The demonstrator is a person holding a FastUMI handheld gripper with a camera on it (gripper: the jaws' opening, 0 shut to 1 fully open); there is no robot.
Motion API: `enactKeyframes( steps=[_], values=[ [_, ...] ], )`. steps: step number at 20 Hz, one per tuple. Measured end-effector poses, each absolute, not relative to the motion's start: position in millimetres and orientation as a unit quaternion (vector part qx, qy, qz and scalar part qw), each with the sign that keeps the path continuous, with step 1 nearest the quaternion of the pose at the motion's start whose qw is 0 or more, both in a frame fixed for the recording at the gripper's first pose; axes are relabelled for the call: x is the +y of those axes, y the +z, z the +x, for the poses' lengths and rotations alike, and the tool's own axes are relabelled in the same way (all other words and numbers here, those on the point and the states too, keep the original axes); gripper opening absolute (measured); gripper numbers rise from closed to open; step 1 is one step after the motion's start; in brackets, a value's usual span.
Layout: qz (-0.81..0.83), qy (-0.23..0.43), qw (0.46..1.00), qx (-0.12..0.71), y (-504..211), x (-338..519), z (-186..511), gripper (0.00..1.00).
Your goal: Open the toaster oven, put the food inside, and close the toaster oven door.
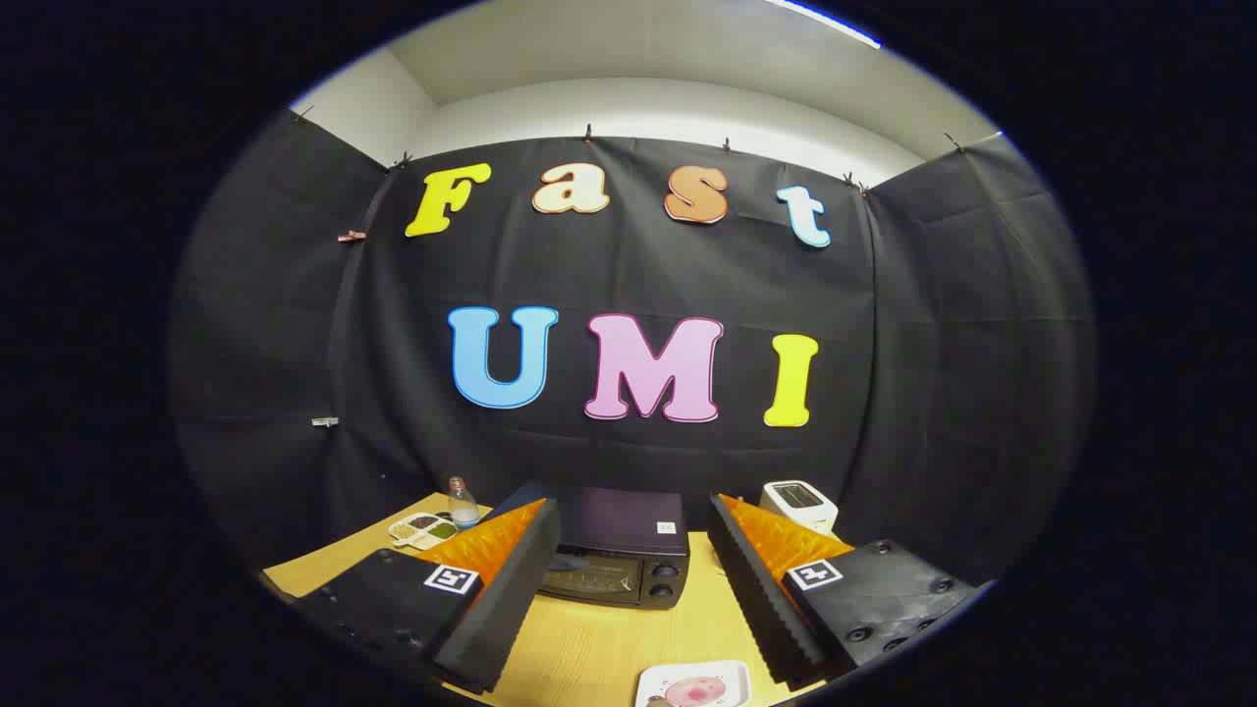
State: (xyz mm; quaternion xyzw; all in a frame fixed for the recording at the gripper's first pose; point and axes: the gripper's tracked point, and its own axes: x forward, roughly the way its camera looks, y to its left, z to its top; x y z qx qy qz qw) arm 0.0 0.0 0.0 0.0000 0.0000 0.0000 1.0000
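While tongs [633, 579] gape empty, shut toaster oven [617, 550] beyond, food plate [695, 684] between.

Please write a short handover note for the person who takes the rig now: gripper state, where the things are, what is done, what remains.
Gripper: open, holding nothing, fingers wide apart above the table.
Toaster oven: beyond the fingers, between them, door shut.
Food: a pink item on a white plate, near the fingers, on the table.
Done: nothing yet.
Left: open the door, put the food inside, close the door.
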Motion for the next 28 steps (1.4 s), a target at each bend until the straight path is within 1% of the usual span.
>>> enactKeyframes(
  steps=[4,12,17,28],
  values=[
    [-0.003,-0.019,1.0,0.001,-2.8,-10.5,-0.5,0.98],
    [0.001,-0.008,1.0,0.0,-4.1,-3.7,0.3,0.98],
    [-0.003,-0.013,1.0,0.0,-2.2,-6.4,2.8,0.98],
    [0.006,-0.015,1.0,0.013,-13.8,-10.7,29.5,0.98]
  ],
)
